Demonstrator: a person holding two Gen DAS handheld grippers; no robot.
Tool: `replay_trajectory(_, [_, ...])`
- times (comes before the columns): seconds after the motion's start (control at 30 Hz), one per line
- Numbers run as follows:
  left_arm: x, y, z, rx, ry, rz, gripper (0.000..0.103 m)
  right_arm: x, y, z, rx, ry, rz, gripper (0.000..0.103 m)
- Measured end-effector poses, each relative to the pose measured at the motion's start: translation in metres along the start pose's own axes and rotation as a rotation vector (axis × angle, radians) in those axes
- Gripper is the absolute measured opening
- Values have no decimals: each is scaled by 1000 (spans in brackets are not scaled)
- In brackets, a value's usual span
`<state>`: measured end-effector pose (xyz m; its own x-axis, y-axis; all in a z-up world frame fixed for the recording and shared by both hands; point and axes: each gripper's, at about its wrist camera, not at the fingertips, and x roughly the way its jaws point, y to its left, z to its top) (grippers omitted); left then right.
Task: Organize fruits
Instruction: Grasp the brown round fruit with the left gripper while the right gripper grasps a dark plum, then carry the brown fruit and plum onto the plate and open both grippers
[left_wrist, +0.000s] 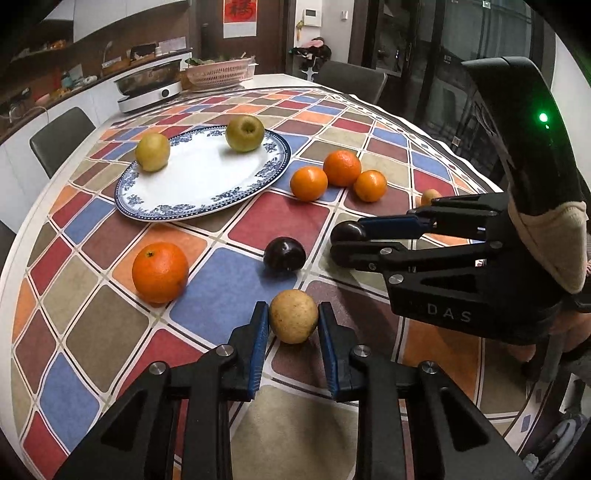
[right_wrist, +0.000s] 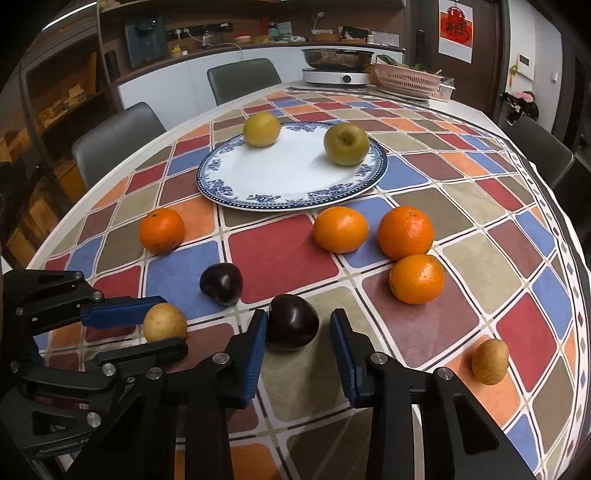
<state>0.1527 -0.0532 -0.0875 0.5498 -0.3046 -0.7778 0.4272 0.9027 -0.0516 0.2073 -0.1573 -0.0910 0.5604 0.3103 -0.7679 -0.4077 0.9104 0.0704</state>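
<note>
A blue-rimmed white plate (left_wrist: 192, 184) (right_wrist: 280, 177) holds two yellow-green apples (left_wrist: 245, 133) (left_wrist: 152, 151). My left gripper (left_wrist: 293, 321) has its pads against both sides of a small tan fruit (left_wrist: 293, 315) (right_wrist: 164, 323) that rests on the cloth. My right gripper (right_wrist: 298, 332) (left_wrist: 345, 240) is open around a dark plum (right_wrist: 291, 321) (left_wrist: 347, 232); the left pad touches it, the right pad stands apart. A second plum (left_wrist: 284, 254) (right_wrist: 221, 282) lies between them. Several oranges (left_wrist: 160, 271) (left_wrist: 341, 168) (right_wrist: 340, 229) lie around.
Another tan fruit (right_wrist: 490, 361) lies near the table's right edge. A hot-pot cooker (left_wrist: 149, 86) and a pink basket (left_wrist: 219, 72) stand at the far end. Chairs (right_wrist: 114, 136) line the far side. The checked tablecloth (left_wrist: 280, 218) covers the table.
</note>
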Motion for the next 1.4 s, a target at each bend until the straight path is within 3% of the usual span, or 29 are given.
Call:
replay_trajectory(0.03, [-1,0,0,-2,-1,1,27,0,1,0,1,3,9,29])
replay_trajectory(0.83, [-66,3,9,-36,-144,3,27,-68,24,6,48,-97,33,29])
replay_trajectory(1.17, [-108,7,29,13,-255,46,27,-102,38,28,35,-187,41,29])
replay_trajectory(1.4, [-117,23,47,10,-276,85,27,-113,43,52,21,-242,38,29])
